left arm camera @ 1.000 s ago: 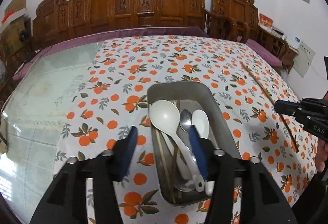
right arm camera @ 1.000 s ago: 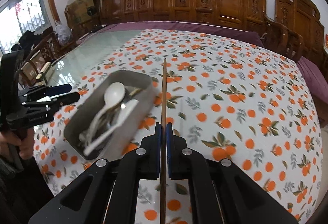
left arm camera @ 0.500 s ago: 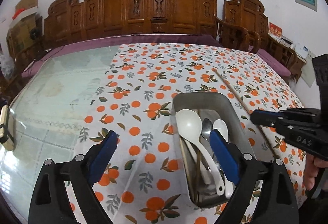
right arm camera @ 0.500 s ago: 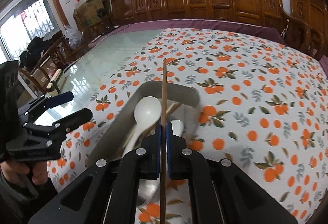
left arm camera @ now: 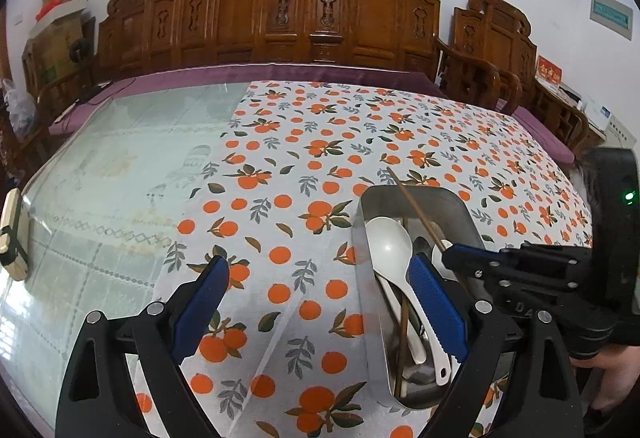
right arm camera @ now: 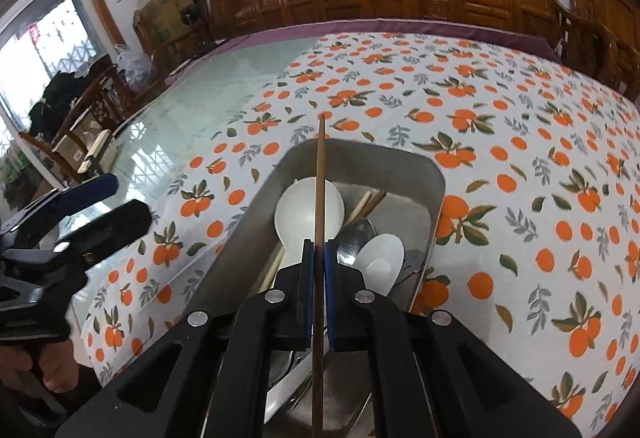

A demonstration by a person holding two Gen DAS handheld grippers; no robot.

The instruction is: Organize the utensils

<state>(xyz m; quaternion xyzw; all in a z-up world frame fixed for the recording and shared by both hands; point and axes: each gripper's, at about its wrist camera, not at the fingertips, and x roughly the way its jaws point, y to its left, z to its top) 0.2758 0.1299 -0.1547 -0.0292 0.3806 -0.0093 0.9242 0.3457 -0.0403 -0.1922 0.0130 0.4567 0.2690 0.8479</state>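
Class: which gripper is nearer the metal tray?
Right. The right gripper holds a chopstick directly above the metal tray; the left gripper, open, hovers over the tablecloth beside it.

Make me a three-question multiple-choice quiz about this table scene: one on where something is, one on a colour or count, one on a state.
1. Where is the large white spoon?
A. in the metal tray
B. on the bare glass
C. on a chair

2. What colour are the fruits printed on the tablecloth?
A. blue
B. orange
C. purple

3. How does the right gripper stand?
A. wide open, empty
B. shut on the chopstick
C. shut on a spoon

Answers:
1 A, the spoon lies inside the tray with other utensils.
2 B, orange fruits with leaves cover the cloth.
3 B, both pads press the thin wooden stick.
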